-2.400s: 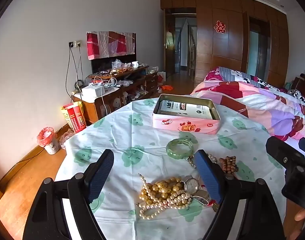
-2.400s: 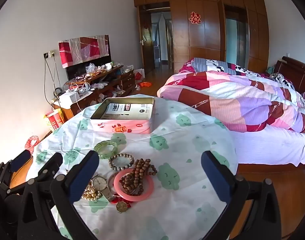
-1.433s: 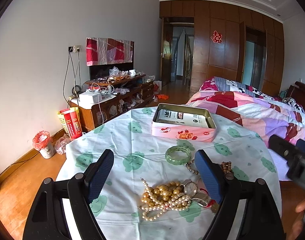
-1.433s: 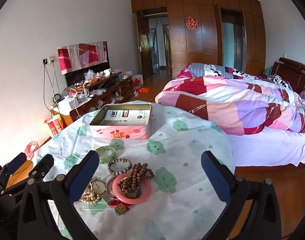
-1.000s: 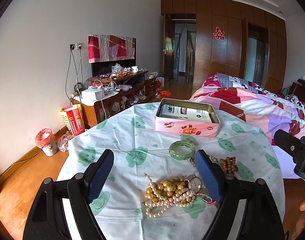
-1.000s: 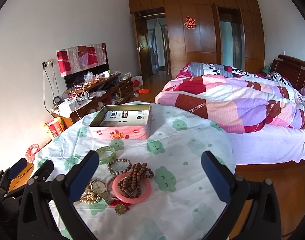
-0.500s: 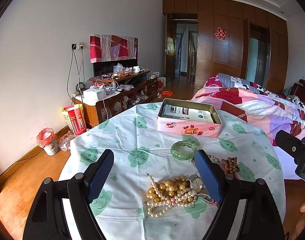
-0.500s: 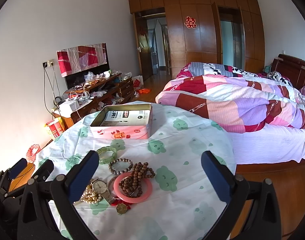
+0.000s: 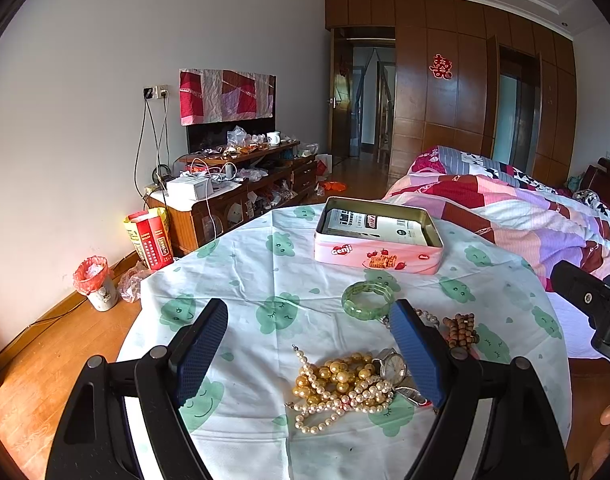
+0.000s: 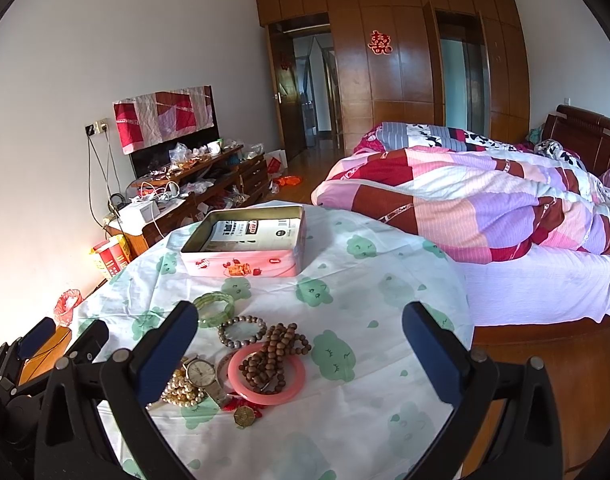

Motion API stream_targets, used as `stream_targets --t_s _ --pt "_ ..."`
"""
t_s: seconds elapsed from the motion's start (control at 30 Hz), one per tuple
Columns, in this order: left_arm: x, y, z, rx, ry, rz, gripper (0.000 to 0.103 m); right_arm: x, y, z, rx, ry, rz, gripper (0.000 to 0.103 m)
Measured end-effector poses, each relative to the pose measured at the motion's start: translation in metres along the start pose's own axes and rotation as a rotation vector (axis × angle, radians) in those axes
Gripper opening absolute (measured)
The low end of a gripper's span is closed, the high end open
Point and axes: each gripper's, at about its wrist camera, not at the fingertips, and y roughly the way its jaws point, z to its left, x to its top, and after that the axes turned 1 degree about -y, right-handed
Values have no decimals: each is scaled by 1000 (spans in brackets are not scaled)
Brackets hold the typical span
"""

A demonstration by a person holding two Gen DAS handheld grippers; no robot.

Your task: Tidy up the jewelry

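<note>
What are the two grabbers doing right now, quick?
Left gripper: open, holding nothing, above the pearls.
Right gripper: open, holding nothing, above the pink bangle.

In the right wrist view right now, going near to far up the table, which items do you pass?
Gold coin charm → pink bangle → grey bead bracelet → green jade bangle → pink tin.
</note>
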Motion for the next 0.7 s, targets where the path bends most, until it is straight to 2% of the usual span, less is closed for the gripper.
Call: stream_targets --t_s 0.7 --pt "-1 3 1 -1 14 13 83 0 1 -2 1 3 0 103"
